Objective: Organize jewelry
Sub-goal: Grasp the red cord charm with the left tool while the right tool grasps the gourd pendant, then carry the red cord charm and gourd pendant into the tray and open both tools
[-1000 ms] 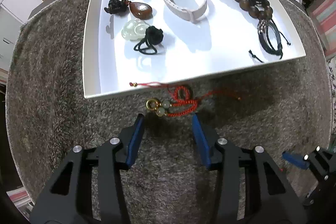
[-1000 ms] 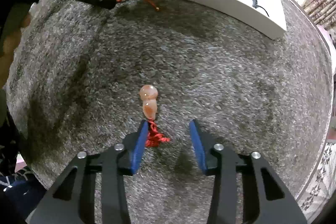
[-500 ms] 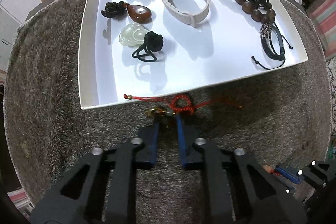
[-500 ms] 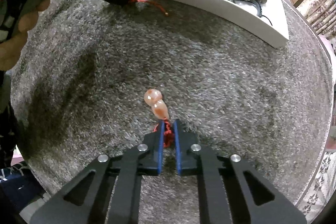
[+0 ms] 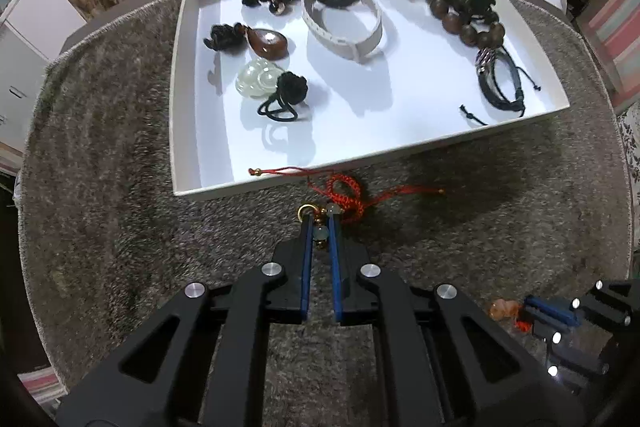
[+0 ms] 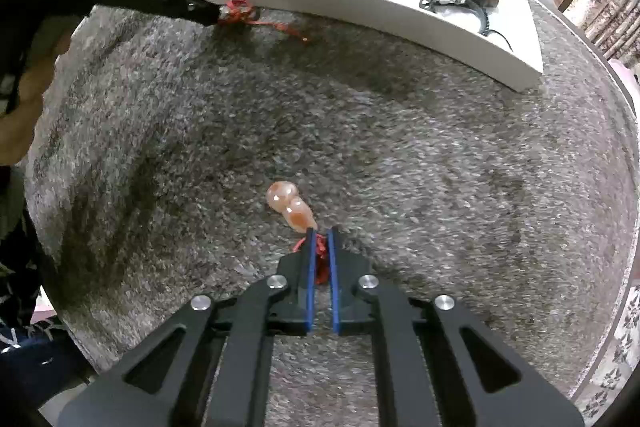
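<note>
Grey carpet (image 6: 400, 147): a red cord bracelet (image 5: 340, 195) is gripped by the left gripper (image 5: 320, 223), an orange pendant (image 6: 292, 207) cord by the right gripper (image 6: 320, 233).

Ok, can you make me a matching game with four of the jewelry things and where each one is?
Things:
1. red cord bracelet
2. orange gourd pendant
3. white watch
4. brown bead bracelet

Places:
A. on the rug, its red cord pinched by the right gripper
B. back middle of the white tray
C. on the rug by the tray's front edge, its beads pinched by the left gripper
D. right side of the tray

Pairs: 1-C, 2-A, 3-B, 4-D
</note>
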Tool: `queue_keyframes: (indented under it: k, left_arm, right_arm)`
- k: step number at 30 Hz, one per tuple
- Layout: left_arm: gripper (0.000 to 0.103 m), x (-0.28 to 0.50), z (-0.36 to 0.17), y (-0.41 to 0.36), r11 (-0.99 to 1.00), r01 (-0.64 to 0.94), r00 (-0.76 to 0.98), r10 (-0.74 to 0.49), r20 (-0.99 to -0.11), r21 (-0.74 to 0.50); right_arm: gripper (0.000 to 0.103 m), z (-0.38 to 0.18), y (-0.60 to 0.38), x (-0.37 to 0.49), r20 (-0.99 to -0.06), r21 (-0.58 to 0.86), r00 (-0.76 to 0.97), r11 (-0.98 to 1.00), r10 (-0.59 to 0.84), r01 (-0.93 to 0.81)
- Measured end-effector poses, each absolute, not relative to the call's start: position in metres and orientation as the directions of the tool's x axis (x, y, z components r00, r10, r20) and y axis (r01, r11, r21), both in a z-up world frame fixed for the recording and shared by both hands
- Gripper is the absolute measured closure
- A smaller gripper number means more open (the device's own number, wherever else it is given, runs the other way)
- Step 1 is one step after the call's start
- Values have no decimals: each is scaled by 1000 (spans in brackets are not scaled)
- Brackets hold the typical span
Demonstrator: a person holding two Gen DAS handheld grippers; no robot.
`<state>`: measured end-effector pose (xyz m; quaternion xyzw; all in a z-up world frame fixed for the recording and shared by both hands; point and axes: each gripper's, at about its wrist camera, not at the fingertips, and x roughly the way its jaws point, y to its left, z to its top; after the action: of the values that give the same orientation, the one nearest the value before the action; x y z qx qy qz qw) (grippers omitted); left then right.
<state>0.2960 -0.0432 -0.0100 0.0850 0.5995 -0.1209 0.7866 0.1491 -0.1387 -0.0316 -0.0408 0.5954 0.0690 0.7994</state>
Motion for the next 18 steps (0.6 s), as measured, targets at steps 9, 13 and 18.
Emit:
queue_keyframes:
  k: [9,13,18]
  left_arm:
    - [97,269,19,-28,954,295,290,-135,-947,-46]
    - [97,266,27,-21,955,292,307,-142,-941,-49]
    - [97,264,35,-19,956,287,318,-151,-936,-57]
  right_arm:
    - [98,-4,-165,153,-934,55,346,993,89,-106]
    - [98,12,-172,156,-921,65,377,994,95,-91]
    - [99,26,-178,166,-908,74,406,994,99,-76]
